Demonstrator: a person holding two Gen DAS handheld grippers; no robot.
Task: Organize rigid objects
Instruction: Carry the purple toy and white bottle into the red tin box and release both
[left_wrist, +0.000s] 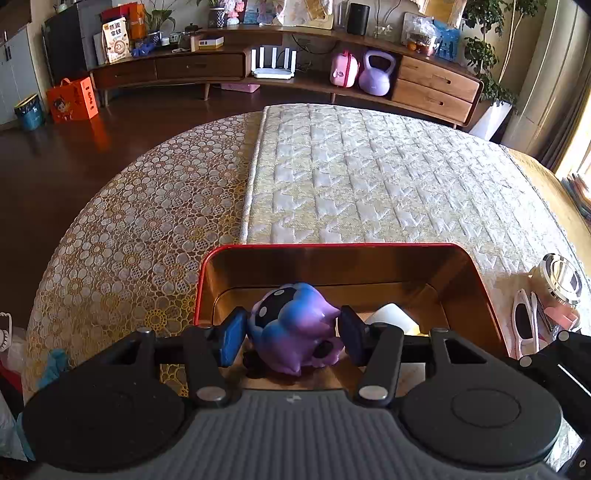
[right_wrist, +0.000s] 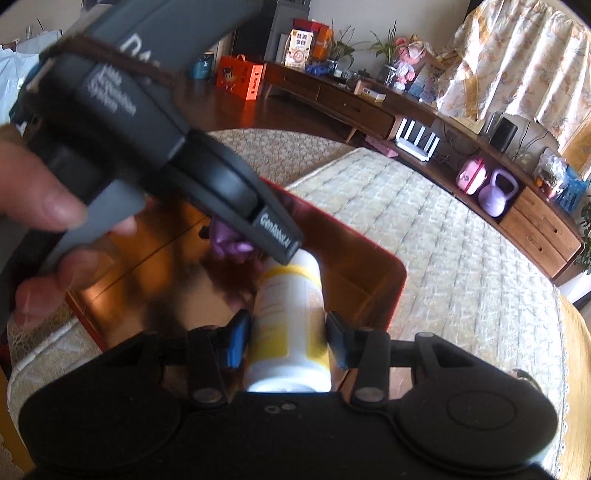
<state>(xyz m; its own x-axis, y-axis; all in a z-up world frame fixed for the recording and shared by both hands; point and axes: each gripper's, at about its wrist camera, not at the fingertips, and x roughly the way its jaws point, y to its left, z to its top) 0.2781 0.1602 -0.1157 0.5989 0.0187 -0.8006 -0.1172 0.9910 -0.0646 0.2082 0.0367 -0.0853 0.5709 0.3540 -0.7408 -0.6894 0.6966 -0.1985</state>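
the round table (left_wrist: 122, 229) under its lace cloth carried a pale quilted mat (left_wrist: 369, 177), and at the near edge of that mat sat the red-rimmed tin box (left_wrist: 332, 246), gold inside and open at the top. you had both tools at that box together.

your left gripper (left_wrist: 291, 334) was closed on the purple-blue toy figure (left_wrist: 291, 328), its pads touching the toy's left and right sides, with the toy low in the near left part of the box. whether the toy already rested on the floor of the box i could not tell. your right gripper (right_wrist: 288, 339) was clamped on the white bottle with the yellow label (right_wrist: 291, 317), lying along the fingers and pointing into the box just right of the toy.

the trouble i judged likeliest was crowding. the left tool's body crossed right over the bottle's far end, so opening or lifting either one could have knocked the other and tipped its load. the bottle is round and smooth; let go on its side it could have rolled into the toy. to the right, the white sunglasses (left_wrist: 526, 325) and a shiny round lid (left_wrist: 561, 277) lay close enough for your right tool to sweep them.
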